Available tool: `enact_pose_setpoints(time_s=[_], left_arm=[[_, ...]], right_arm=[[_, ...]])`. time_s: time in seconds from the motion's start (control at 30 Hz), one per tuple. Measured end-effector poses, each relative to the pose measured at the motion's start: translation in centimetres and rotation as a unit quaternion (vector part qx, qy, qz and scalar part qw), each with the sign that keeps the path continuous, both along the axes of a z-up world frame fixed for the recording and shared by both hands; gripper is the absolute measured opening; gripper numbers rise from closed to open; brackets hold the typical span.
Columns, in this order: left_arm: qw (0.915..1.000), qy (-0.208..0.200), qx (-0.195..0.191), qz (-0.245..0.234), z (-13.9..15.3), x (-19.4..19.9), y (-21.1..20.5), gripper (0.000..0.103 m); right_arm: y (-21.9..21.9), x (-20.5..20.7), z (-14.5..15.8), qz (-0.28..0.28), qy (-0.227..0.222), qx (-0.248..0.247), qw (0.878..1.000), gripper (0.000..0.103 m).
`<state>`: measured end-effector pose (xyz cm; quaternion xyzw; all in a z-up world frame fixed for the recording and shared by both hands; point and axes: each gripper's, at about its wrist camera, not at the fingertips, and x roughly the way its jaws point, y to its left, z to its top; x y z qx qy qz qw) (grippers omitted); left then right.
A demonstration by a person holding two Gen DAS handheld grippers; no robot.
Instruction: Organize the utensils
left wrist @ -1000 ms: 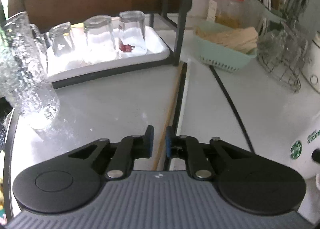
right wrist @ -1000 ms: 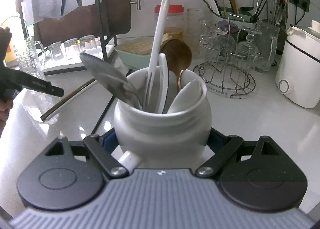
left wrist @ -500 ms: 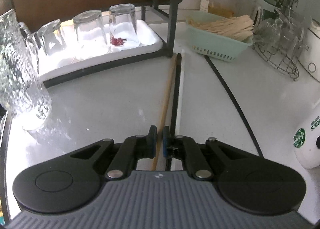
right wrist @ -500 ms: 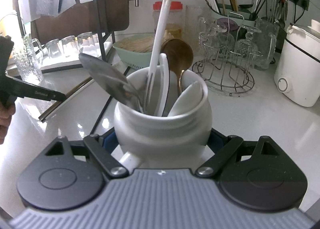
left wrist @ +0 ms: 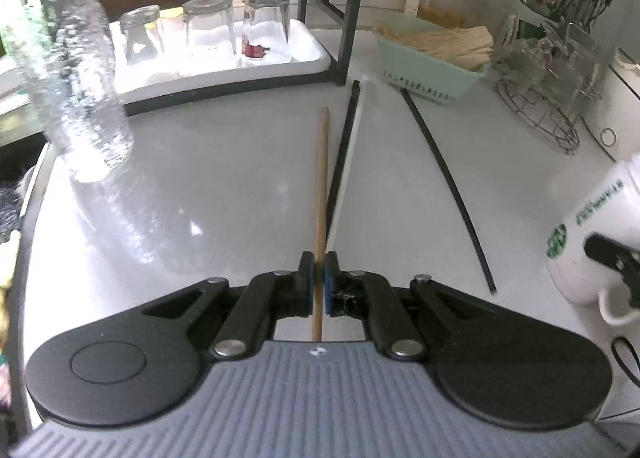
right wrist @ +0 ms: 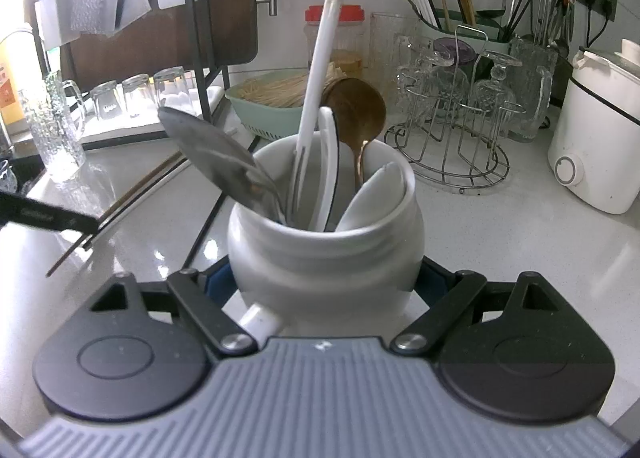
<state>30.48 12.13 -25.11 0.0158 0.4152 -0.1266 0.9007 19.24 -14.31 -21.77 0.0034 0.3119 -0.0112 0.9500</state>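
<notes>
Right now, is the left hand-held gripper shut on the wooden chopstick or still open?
Shut. The left hand-held gripper has both pads pressed against the wooden chopstick, no gap showing either side.

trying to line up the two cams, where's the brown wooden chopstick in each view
Left wrist: the brown wooden chopstick runs up the centre, clamped between the left gripper pads.
Right wrist: it is at the left edge, a thin diagonal stick leaving the left gripper's black tip.
Shared landmark: the mint green plastic basket of wooden sticks, upper right in the left view, centre left behind the white ceramic mug in the right view.
</notes>
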Motion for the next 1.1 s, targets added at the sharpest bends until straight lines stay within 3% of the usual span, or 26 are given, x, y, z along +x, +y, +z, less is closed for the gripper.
enact_pose_setpoints(time_s=[0.13, 0.6, 0.77, 0.9, 1.1], left_arm=[[0.9992, 0.021, -0.029, 0.015, 0.8, -2.1, 1.0, 0.006], [0.9956, 0.085, -0.040, 0.007, 0.1, -6.9, 1.2, 0.006], [0.9963, 0.077, -0.037, 0.004, -0.2, -6.5, 1.0, 0.007], [0.9977, 0.059, -0.030, -0.013, 0.1, -4.7, 0.2, 0.019], [0.9973, 0.038, -0.041, -0.047, 0.4, -1.5, -2.0, 0.024]], right_arm=[[0.0, 0.0, 0.0, 0.001, -0.001, -0.001, 1.000, 0.091], [-0.1, 0.5, 0.1, 0.015, 0.005, -0.003, 1.000, 0.091], [0.0, 0.4, 0.0, 0.013, 0.005, -0.004, 1.000, 0.091], [0.0, 0.5, 0.0, 0.010, 0.006, -0.004, 1.000, 0.091], [0.2, 0.6, 0.0, 0.002, 0.008, -0.004, 1.000, 0.091]])
